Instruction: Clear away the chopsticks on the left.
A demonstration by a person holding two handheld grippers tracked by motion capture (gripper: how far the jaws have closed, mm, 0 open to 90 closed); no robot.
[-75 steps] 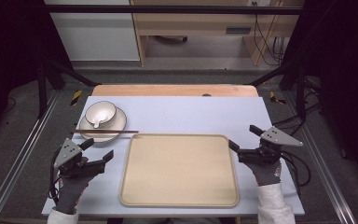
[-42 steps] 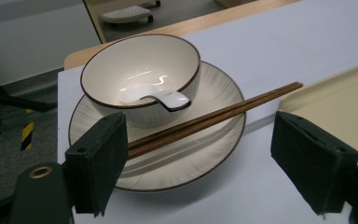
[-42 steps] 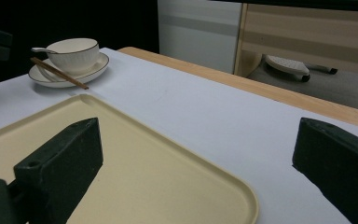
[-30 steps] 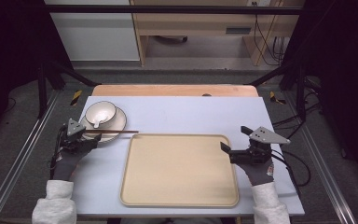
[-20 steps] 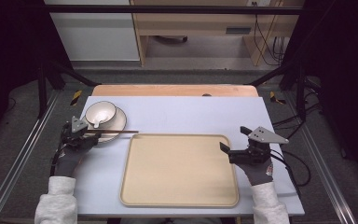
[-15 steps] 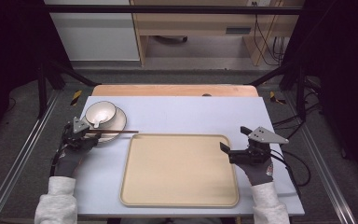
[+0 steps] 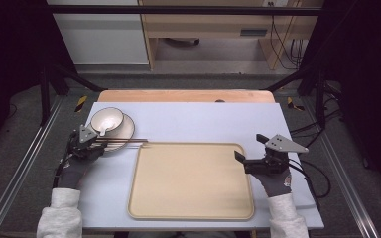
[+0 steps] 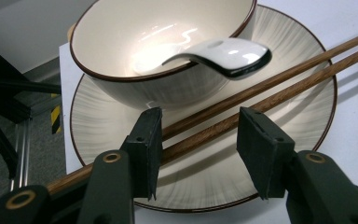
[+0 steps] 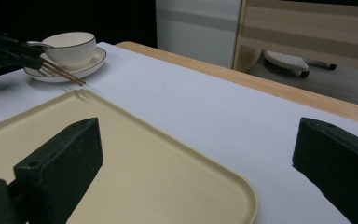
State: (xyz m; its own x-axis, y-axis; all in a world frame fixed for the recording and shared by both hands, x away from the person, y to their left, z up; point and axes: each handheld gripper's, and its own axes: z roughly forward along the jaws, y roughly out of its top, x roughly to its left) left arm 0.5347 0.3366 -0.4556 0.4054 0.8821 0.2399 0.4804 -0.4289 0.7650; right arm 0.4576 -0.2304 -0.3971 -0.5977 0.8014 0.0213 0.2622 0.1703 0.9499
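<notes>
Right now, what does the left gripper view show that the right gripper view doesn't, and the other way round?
The left gripper view brings the close detail: the spoon lies in the bowl with its handle over the rim, and the left claw is open, with the chopsticks crossing between its jaws. The right gripper view adds the tan tray, the table's wooden edge and the open right claw above the tray's corner. Shared: the bowl, the plate under it and the chopsticks resting on the plate.

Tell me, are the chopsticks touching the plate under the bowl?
Touching. In the left gripper view the chopsticks lie flat across the plate beside the bowl, passing between the open jaws of the left gripper.
</notes>
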